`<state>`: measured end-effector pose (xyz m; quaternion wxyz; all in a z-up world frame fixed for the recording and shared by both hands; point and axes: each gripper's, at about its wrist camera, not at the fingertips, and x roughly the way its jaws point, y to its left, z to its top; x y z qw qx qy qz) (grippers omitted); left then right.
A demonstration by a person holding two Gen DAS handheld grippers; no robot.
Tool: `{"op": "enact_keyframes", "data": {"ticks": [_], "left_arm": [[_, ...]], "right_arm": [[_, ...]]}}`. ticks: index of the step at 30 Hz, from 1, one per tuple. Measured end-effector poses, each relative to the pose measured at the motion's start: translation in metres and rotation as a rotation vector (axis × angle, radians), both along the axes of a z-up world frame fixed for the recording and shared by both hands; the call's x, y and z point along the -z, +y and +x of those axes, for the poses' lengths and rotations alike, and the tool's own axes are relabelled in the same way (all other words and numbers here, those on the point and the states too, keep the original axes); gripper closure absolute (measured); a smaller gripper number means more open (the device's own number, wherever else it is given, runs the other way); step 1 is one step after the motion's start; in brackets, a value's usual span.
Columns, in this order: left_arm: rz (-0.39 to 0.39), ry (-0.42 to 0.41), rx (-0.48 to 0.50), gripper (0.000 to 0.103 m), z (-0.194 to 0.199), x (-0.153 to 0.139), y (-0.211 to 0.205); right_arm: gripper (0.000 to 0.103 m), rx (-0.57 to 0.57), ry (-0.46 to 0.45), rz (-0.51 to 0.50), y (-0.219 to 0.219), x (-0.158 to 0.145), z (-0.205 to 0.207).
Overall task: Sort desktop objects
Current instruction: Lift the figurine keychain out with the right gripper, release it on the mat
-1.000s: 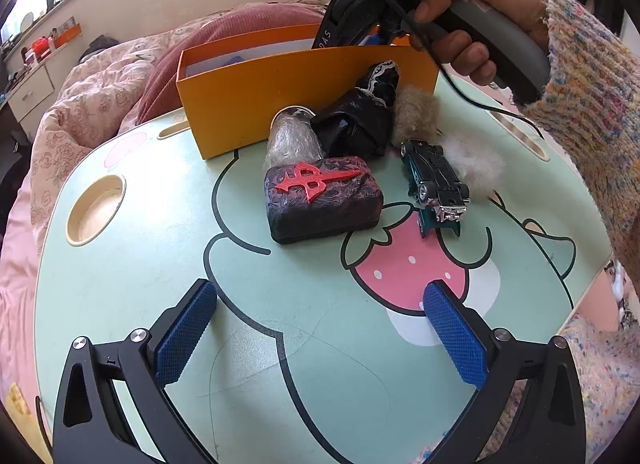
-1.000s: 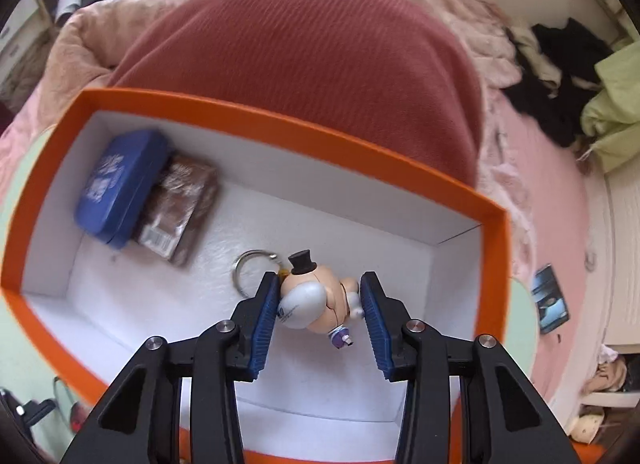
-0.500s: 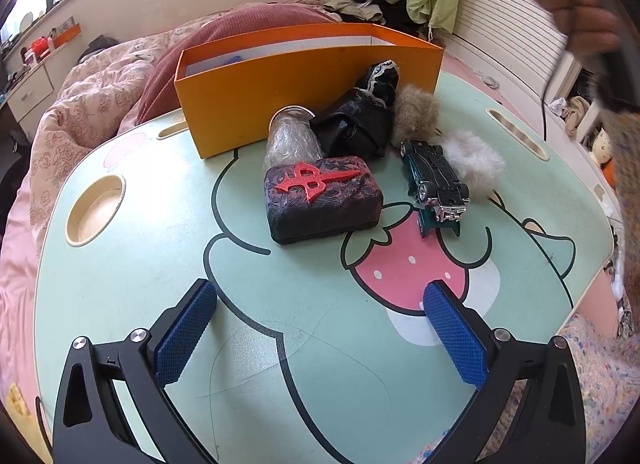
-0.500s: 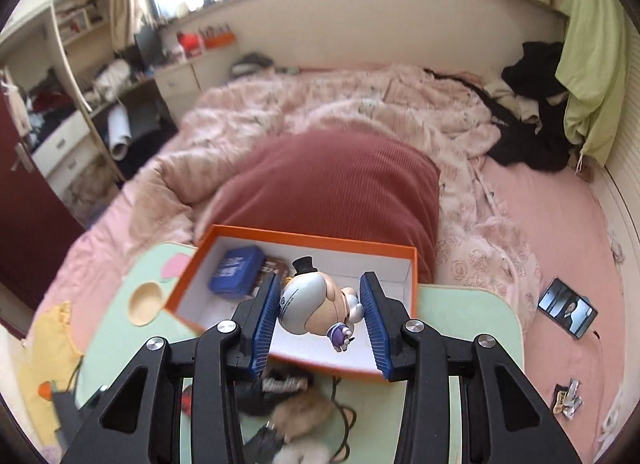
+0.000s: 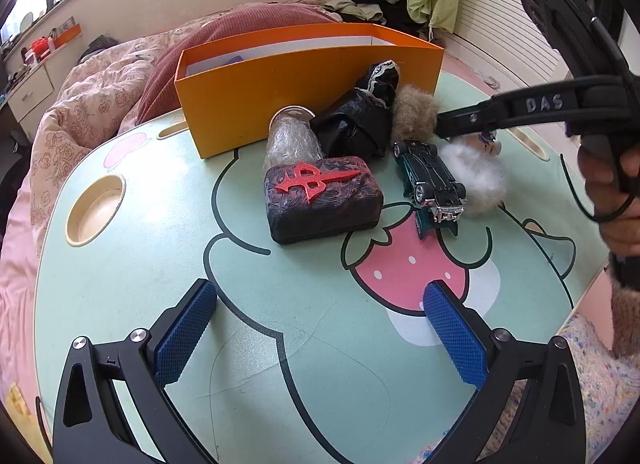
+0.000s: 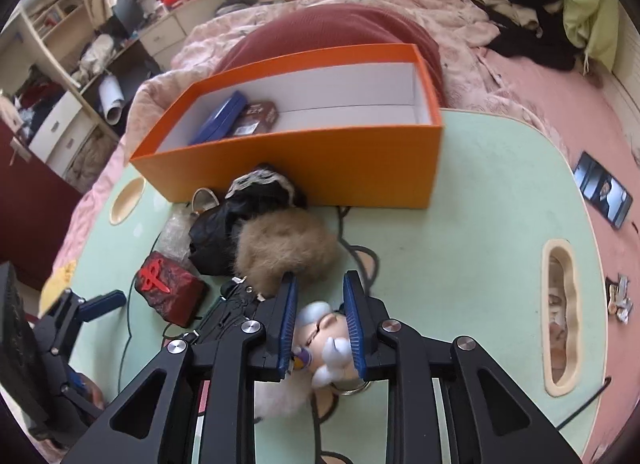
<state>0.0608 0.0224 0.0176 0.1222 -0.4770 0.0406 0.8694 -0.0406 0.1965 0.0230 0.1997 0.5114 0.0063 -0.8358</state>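
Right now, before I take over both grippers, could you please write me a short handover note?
Left gripper: jaws open, empty, above the table.
Right gripper: jaws have just been closing, now shut on the small figure, outside the orange box.
Done: blue case and brown packet lie in the box.
Left on the table: red-emblem block, toy car, black bundle, brown fluff, white fluff, wrapped cup.
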Motion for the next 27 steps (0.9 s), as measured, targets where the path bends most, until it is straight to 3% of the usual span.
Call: {"op": "enact_keyframes", "data": {"ticks": [3, 4, 5, 7, 11, 18, 20, 23, 27], "left_arm": [[0.0, 0.0, 0.0, 0.0, 0.0, 0.0, 0.0], [0.0, 0.0, 0.0, 0.0, 0.0, 0.0, 0.0], [0.0, 0.0, 0.0, 0.0, 0.0, 0.0, 0.0], [0.0, 0.0, 0.0, 0.0, 0.0, 0.0, 0.0], [0.0, 0.0, 0.0, 0.0, 0.0, 0.0, 0.0], [0.0, 0.0, 0.0, 0.0, 0.0, 0.0, 0.0], [-0.002, 0.001, 0.001, 0.0, 0.0, 0.0, 0.0], [-0.002, 0.001, 0.0, 0.0, 0.0, 0.0, 0.001], [-0.003, 0.001, 0.0, 0.0, -0.001, 0.0, 0.001]], "right_arm": [[0.078, 0.002, 0.071, -0.026, -0.004, -0.009, 0.01], [0.069, 0.027, 0.114, -0.05, -0.001, -0.017, 0.015], [0.052, 0.051, 0.153, -0.07, 0.003, -0.024, 0.021], [0.037, 0.086, 0.224, -0.098, 0.012, -0.036, 0.037], [0.036, 0.06, 0.247, -0.061, 0.016, -0.035, 0.066], [0.033, 0.042, 0.19, 0.06, 0.013, 0.007, 0.092], [0.016, 0.052, 0.208, 0.117, 0.007, 0.013, 0.095], [0.001, 0.066, 0.214, 0.16, 0.003, 0.019, 0.089], [0.0, 0.062, 0.204, 0.134, 0.009, 0.023, 0.084]]}}
